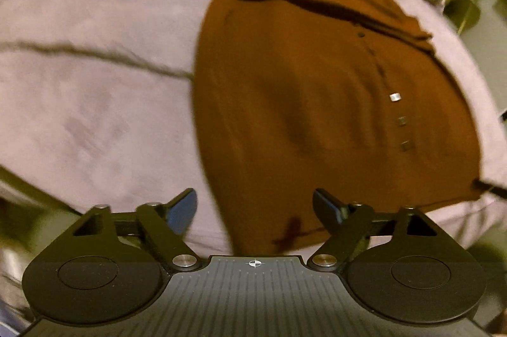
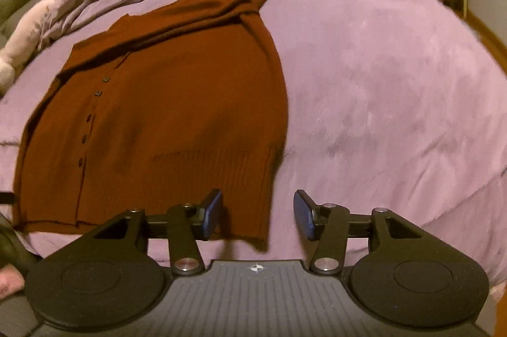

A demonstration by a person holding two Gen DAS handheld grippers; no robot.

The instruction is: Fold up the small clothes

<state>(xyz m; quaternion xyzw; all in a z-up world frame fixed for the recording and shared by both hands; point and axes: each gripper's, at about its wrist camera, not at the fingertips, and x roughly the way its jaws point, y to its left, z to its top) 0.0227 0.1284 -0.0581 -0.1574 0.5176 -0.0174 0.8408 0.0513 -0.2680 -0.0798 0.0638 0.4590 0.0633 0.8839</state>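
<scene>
Garment: A rust-brown buttoned cardigan (image 2: 164, 115) lay flat on a lilac bedspread (image 2: 396, 83), sleeves already tucked across the top.
Left tool (image 1: 255, 207): Fingers stood apart, empty, poised over the hem's left corner.
Right tool (image 2: 258, 215): Fingers likewise apart, empty, bracketing the hem's right corner.
Step, judged: Pinch both hem corners.
Advice: Catch all the layers and lift evenly toward the collar, keeping the buttons (image 2: 95, 93) aligned.

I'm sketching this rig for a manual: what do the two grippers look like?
Both match: the left gripper and right gripper have black linkage arms with silver pivot pins, blue fingertip pads, round black discs each side, and a ribbed grey body bearing a small crosshair marking.
</scene>
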